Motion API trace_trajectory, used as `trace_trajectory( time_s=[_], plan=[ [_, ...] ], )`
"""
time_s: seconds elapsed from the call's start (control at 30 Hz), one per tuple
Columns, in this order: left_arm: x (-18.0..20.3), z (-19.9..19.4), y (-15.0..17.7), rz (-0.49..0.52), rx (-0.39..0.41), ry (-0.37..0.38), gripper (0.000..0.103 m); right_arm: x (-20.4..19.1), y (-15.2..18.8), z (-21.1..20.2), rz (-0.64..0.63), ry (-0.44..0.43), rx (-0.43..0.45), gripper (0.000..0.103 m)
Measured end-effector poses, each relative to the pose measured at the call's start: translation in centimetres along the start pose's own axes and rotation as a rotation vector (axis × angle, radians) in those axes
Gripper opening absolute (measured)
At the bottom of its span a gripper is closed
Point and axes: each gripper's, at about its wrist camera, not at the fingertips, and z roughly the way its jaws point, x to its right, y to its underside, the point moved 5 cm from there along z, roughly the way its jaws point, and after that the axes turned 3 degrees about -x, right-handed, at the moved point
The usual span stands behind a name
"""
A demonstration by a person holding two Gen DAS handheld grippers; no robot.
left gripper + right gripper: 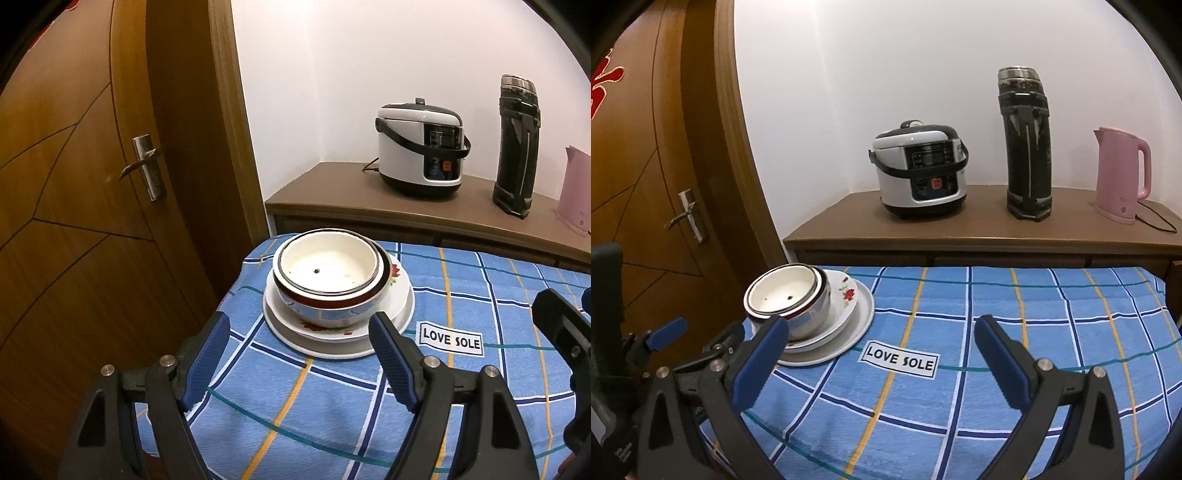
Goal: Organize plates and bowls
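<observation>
Covering the table: a blue checked cloth point(1034, 332) is lying flat, with a "LOVE SOLE" label point(900, 360) sewn near its middle.
Sideboard point(960, 232): standing behind the table, carrying a rice cooker point(919, 170), a dark flask point(1027, 144) and a pink kettle point(1119, 173) in a row.
Door point(92, 184): wooden, closing off the left side, its metal handle point(144, 166) pointing left.
Plates point(400, 306): two are sitting stacked at the cloth's far left corner, the upper one showing red flowers.
Bowls point(328, 273): two are nesting on the plates, the white inner one tilting slightly.
Left gripper point(299, 332): hovering just before the stack, blue fingers point(388, 347) gaping wide, gripping nothing.
Right gripper point(879, 339): hanging over the cloth beside the stack, fingers point(1001, 350) spread wide, carrying nothing.
</observation>
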Motion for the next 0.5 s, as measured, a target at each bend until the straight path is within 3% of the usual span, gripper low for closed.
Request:
trace_trajectory(
  time_s=[0.3,0.5],
  plan=[
    [1.1,-0.3,-0.1,0.009,0.016,-0.005,0.08,1.1,0.2,-0.1,0.015,0.003,-0.002,0.103],
    [2.8,-1.2,-0.6,0.021,0.029,0.065,0.08,2.1,0.1,-0.3,0.013,0.022,-0.007,0.103]
  ],
)
